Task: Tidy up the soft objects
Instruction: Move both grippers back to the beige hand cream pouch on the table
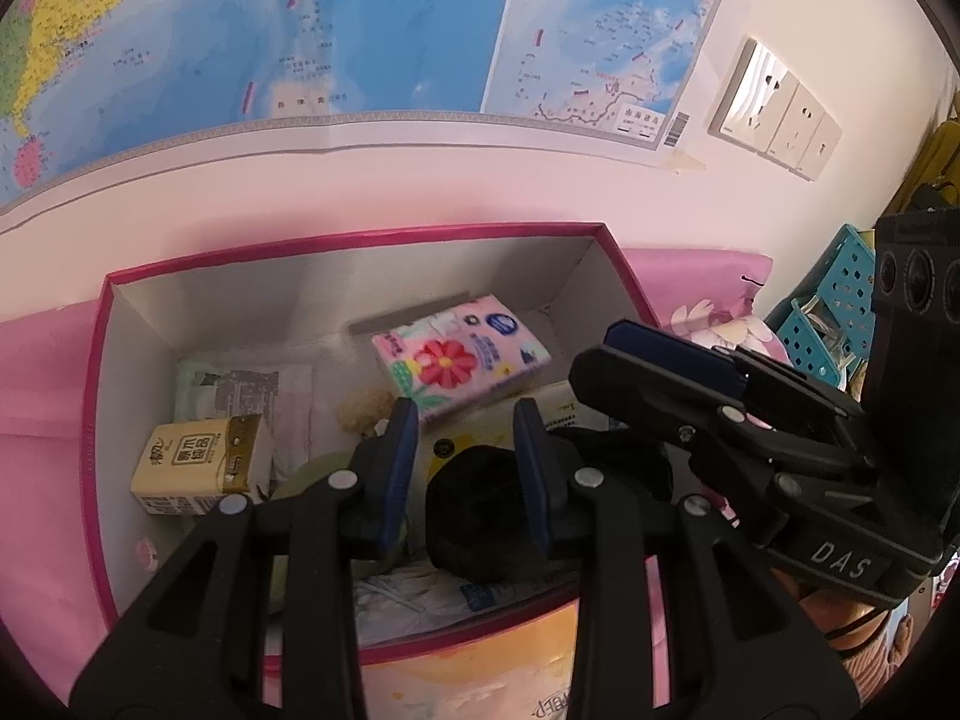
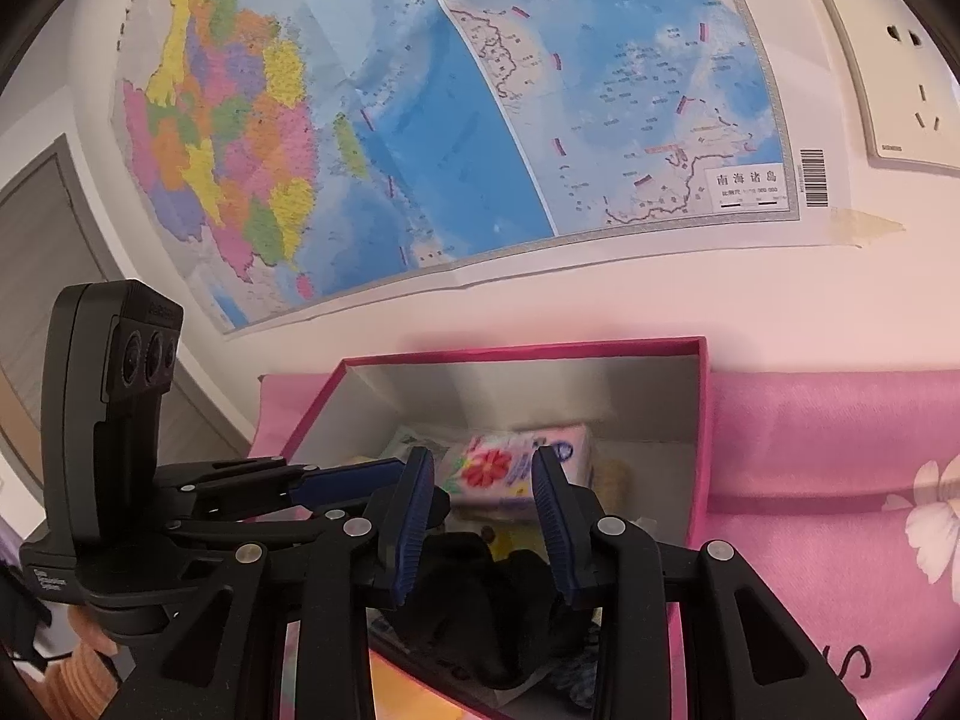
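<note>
A pink-rimmed open box (image 1: 336,240) stands on a pink cloth and holds soft things. A pink flowered tissue pack (image 1: 459,355) leans near the back. A beige tissue pack (image 1: 201,463) lies at the left. A black cloth bundle (image 1: 474,516) lies near the front. My left gripper (image 1: 465,468) is open above the box, its fingers astride the black bundle. My right gripper (image 2: 483,522) is open too, hovering over the box (image 2: 516,354) above the black bundle (image 2: 480,618), with the flowered pack (image 2: 510,468) beyond. It shows in the left wrist view (image 1: 690,360) at the right.
A wall map (image 1: 360,30) and wall sockets (image 1: 774,111) are behind the box. A teal perforated basket (image 1: 834,300) stands at the right. The pink flowered cloth (image 2: 840,480) spreads right of the box. White packets and a greenish item lie in the box.
</note>
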The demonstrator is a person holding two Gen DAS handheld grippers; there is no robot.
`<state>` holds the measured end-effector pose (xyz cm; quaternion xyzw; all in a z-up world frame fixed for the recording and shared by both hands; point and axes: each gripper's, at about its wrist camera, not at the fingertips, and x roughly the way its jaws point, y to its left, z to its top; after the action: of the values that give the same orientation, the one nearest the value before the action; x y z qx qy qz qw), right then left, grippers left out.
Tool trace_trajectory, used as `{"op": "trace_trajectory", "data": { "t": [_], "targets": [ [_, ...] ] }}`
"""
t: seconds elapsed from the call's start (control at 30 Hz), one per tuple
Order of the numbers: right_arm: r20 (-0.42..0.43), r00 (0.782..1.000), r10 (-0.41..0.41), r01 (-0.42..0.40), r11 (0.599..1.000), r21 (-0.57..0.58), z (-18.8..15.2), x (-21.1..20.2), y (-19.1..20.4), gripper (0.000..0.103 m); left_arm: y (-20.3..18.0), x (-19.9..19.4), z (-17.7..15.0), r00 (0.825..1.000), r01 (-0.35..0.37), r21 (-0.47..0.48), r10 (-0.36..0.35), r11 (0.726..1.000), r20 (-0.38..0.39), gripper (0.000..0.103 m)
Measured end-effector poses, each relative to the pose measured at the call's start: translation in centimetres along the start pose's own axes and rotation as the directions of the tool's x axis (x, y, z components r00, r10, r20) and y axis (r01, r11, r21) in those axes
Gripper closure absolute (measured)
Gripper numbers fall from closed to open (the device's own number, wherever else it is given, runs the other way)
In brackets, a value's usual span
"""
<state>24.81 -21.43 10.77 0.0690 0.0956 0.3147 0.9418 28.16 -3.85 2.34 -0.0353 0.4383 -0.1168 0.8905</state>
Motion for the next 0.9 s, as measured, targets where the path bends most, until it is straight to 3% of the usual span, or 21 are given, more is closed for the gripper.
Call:
{"op": "trace_trajectory", "data": {
  "t": [0.13, 0.3, 0.37, 0.47, 0.7, 0.9],
  "targets": [
    [0.007, 1.0, -0.011, 0.011, 1.0, 0.004, -0.2, -0.3, -0.1, 0.068, -0.5, -0.5, -0.4, 1.0, -0.014, 0.025, 0.014, 1.0, 0.019, 0.067],
    [0.025, 1.0, -0.015, 0.015, 1.0, 0.011, -0.4, -1.1, 0.0, 0.066, -1.0, -2.6, -1.3, 0.996, -0.042, 0.056, 0.038, 0.998, 0.085, 0.054],
    [0.038, 0.999, -0.017, 0.017, 1.0, 0.009, -0.6, -1.8, 0.1, 0.065, -1.1, -3.7, -1.7, 0.993, -0.049, 0.062, 0.042, 0.997, 0.114, 0.053],
    [0.058, 0.998, -0.013, 0.014, 1.0, -0.005, -1.1, -3.3, 0.6, 0.058, -1.2, -5.6, -2.6, 0.986, -0.058, 0.078, 0.045, 0.995, 0.159, 0.051],
    [0.085, 0.996, 0.01, -0.005, 0.998, -0.061, -3.3, -7.1, 2.1, 0.051, -1.0, -9.7, -6.4, 0.971, -0.076, 0.133, 0.043, 0.988, 0.234, 0.048],
    [0.046, 0.998, 0.053, -0.048, 0.994, -0.094, -6.4, -9.5, 3.2, 0.044, -0.5, -11.6, -11.1, 0.976, -0.065, 0.173, 0.026, 0.983, 0.218, 0.048]
  ]
}}
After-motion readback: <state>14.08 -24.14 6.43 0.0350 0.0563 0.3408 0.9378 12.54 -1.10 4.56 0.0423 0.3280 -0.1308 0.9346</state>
